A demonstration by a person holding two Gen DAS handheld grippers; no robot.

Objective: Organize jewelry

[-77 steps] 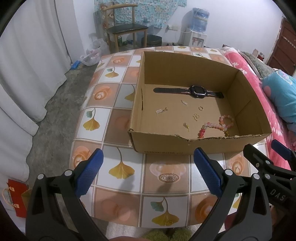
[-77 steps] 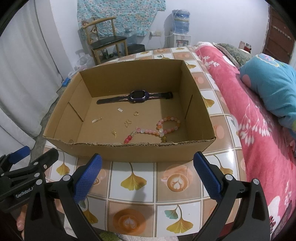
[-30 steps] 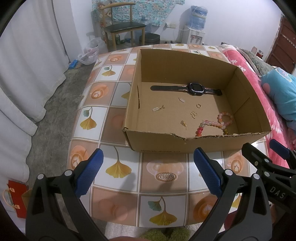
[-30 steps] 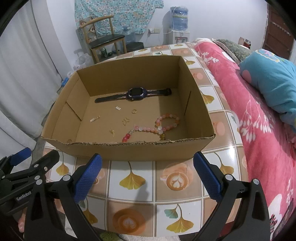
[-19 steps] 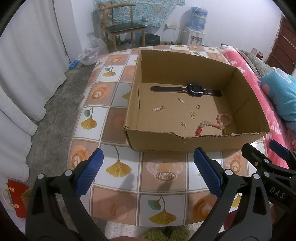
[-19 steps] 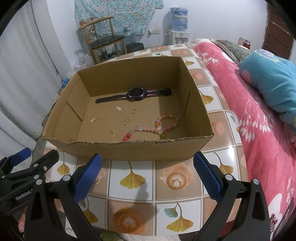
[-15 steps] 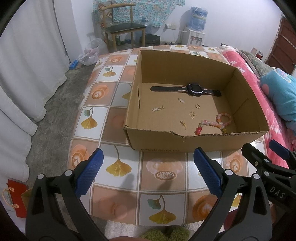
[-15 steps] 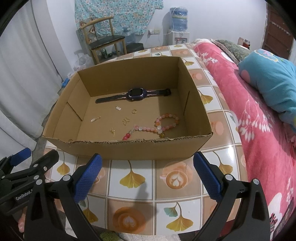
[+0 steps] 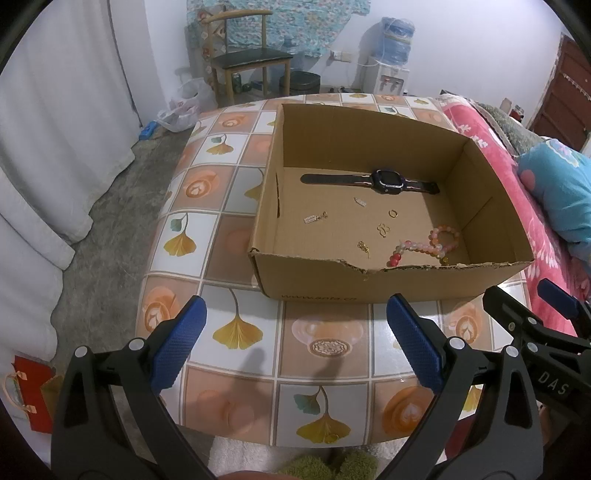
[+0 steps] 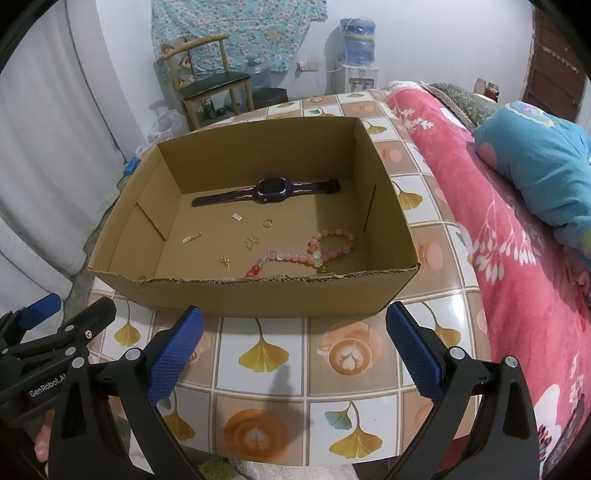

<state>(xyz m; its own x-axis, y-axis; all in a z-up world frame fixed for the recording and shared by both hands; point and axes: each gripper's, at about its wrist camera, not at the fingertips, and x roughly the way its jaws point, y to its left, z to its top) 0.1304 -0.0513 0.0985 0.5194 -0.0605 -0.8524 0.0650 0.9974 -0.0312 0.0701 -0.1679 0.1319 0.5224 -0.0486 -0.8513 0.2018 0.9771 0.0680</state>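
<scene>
A wooden chair (image 9: 246, 55) with a dark seat stands against the far wall beneath a hanging teal patterned cloth (image 9: 295, 22). To its right, a water dispenser (image 9: 391, 66) carries a blue bottle, with a dark bin (image 9: 303, 83) between the two. White curtains (image 9: 55, 110) fall to the grey floor on the left, where a plastic bag (image 9: 184, 107) slumps near the chair. A pink floral bedspread (image 10: 517, 258) and a turquoise pillow (image 10: 535, 166) lie on the right. A red paper bag (image 9: 31, 398) sits on the floor.
</scene>
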